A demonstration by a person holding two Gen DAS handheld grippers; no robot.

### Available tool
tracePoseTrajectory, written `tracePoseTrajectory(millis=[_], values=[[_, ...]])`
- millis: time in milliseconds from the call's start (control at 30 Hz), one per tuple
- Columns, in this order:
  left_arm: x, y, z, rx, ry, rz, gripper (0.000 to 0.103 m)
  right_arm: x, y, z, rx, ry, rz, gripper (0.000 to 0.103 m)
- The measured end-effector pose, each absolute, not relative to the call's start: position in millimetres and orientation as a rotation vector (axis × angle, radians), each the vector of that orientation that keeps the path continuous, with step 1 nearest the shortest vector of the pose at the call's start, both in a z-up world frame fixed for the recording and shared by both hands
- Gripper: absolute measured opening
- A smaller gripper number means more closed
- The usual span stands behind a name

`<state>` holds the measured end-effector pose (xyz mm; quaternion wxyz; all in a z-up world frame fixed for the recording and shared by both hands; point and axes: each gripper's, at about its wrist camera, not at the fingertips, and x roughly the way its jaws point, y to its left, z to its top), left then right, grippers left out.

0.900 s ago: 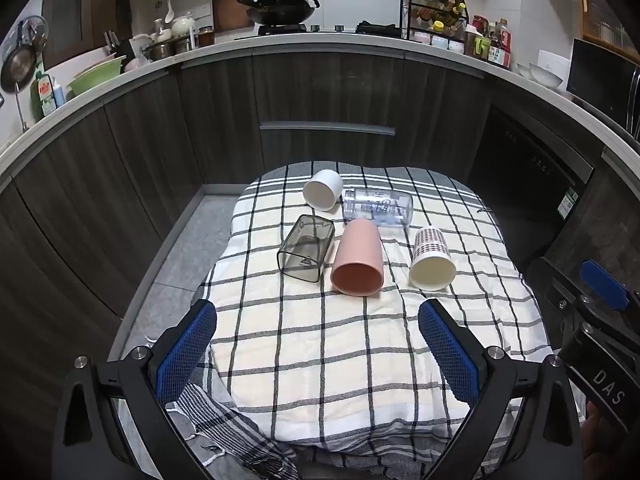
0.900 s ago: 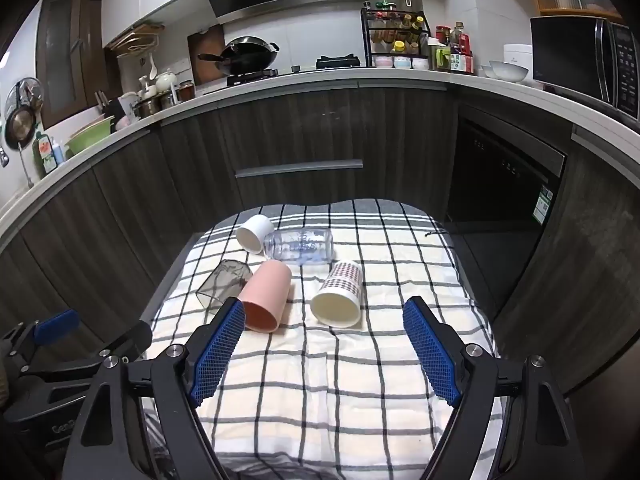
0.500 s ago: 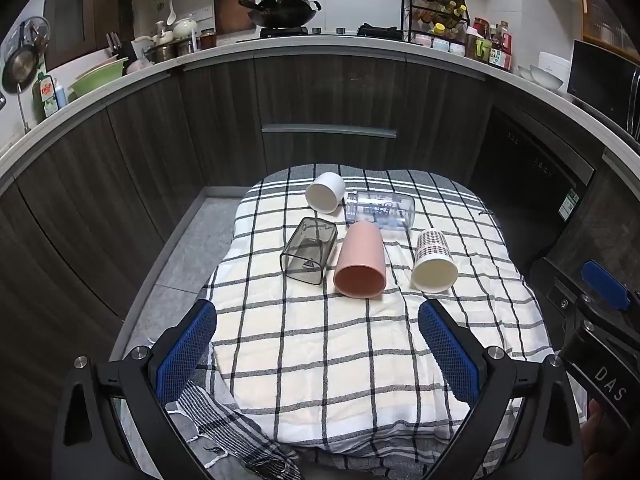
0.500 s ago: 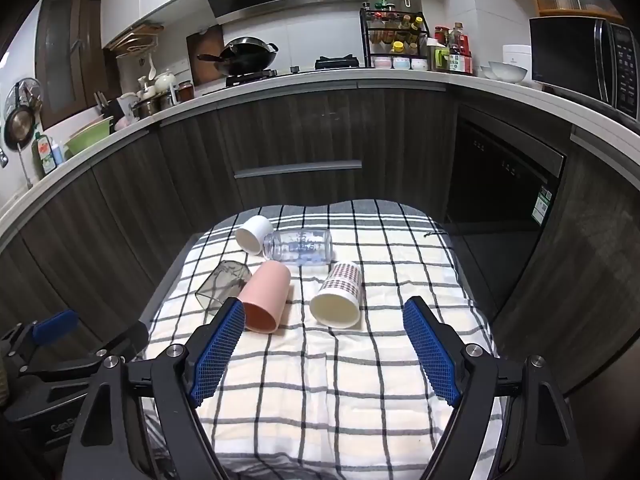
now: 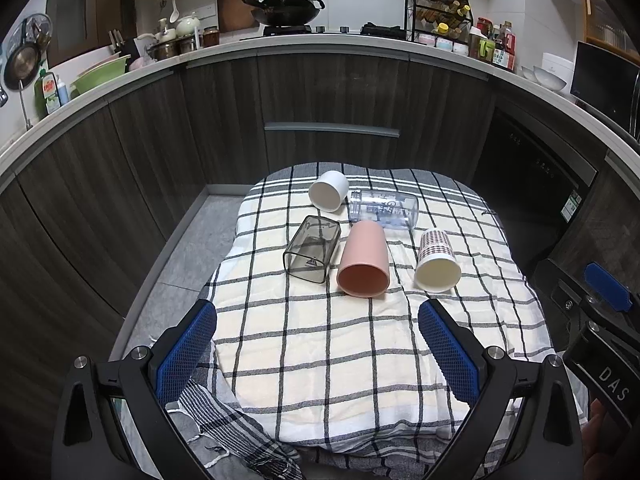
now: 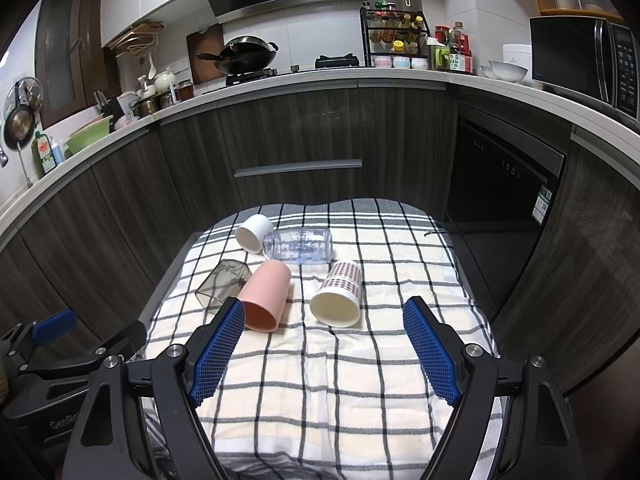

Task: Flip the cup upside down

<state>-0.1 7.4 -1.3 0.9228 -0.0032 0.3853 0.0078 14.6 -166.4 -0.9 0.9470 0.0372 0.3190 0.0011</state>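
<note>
The left gripper (image 5: 316,344) hangs above the near part of a checked cloth (image 5: 340,352), its blue-padded fingers (image 5: 186,350) spread wide and holding nothing; they touch none of the cups. The right gripper (image 6: 324,354) is in the same state: fingers (image 6: 218,350) far apart, empty, clear of the cloth and everything on it.

Five vessels lie on their sides on the far half of the cloth. A pink cup (image 5: 363,259) lies in the middle with its mouth toward the cameras. Just left of it lies a smoky, square-sided clear cup (image 5: 313,249), close beside or touching it. To the right, a little apart, is a checked paper cup (image 5: 437,261), its cream mouth also facing the cameras. Behind them a white cup (image 5: 329,191) lies next to a clear bottle (image 5: 383,209) lying crosswise; the two look to be touching.

In the right wrist view the left finger pad overlaps the pink cup's rim in the picture only
</note>
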Motion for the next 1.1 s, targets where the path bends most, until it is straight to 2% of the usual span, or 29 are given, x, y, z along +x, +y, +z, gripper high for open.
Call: tracePoseTrajectory(millis=[1100], values=[[2.2,10.8,-10.9,-0.021,0.811,0.014,0.103,14.6,-167.9,-8.8,0.081,0.658,0.004,0.081]])
